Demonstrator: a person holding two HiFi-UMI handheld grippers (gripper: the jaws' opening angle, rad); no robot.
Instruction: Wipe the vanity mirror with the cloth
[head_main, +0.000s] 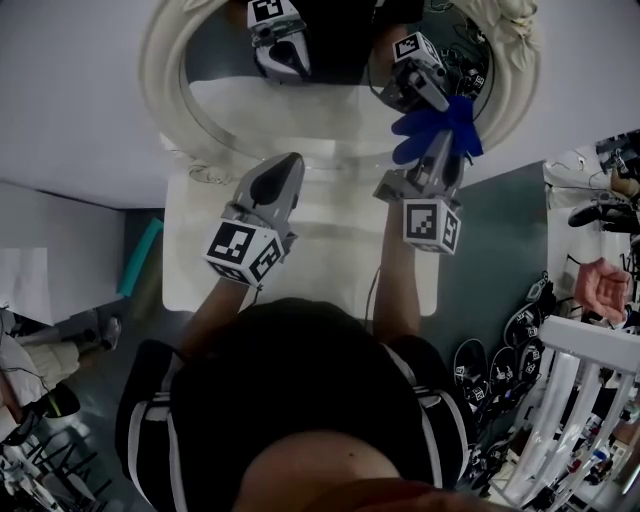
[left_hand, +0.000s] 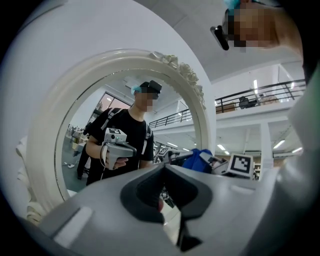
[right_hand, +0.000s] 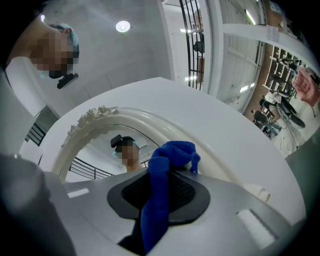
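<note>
My left hand-held gripper (head_main: 281, 178) has its jaws closed together with nothing in them. It hangs low in front of the vanity mirror (head_main: 300, 110), I think so it is out of the way, since the job needs only one cloth. The round mirror stands in the middle of the white surface (head_main: 200, 270) and faces me. My right hand-held gripper (head_main: 440, 150) pinches the blue cloth (head_main: 438, 128) tight. A soft bunch sticks out past the tips, so the cloth meets the glass, not the hard jaws. The cloth is by the mirror's right side, very near. I cannot tell if it touches.
</note>
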